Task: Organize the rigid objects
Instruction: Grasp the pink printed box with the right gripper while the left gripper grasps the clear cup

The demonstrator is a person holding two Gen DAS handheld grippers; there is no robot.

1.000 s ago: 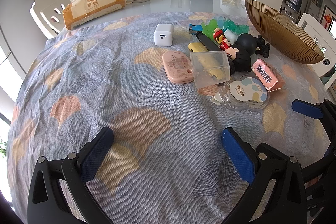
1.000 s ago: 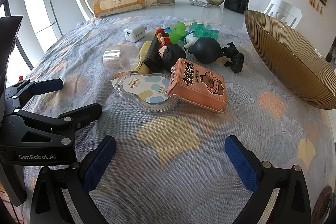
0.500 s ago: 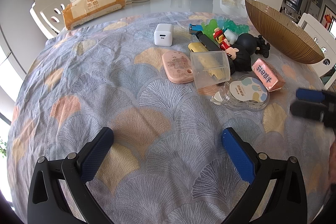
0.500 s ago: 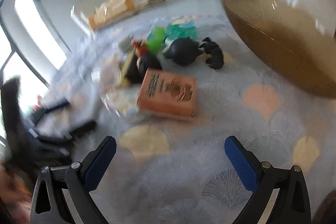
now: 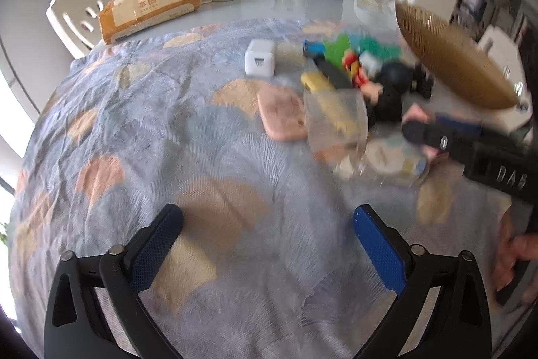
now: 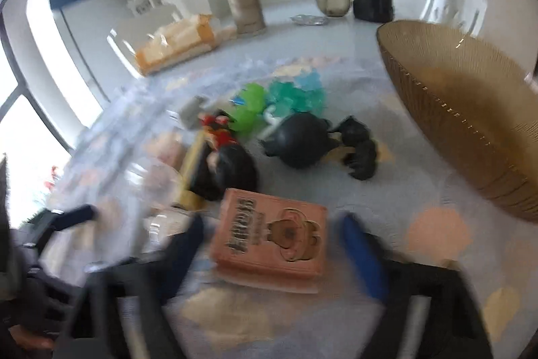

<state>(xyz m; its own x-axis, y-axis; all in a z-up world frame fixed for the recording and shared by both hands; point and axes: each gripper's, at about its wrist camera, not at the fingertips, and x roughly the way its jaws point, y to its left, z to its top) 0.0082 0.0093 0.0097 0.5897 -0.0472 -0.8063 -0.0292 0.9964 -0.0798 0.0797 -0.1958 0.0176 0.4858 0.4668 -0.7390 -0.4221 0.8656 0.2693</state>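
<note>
Two blue-padded fingers of the right gripper (image 6: pixel 272 244) straddle, jaws spread, an orange-pink box (image 6: pixel 270 239) printed with a brown bear, lying flat on the patterned cloth (image 6: pixel 386 211); left gripper (image 5: pixel 267 236) hangs agape

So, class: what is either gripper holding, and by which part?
Nothing yet. Left gripper is open and bare; right gripper is open, straddling the pink box.

Bright window daylight from left, heavy motion blur, fisheye-warped edges
</note>
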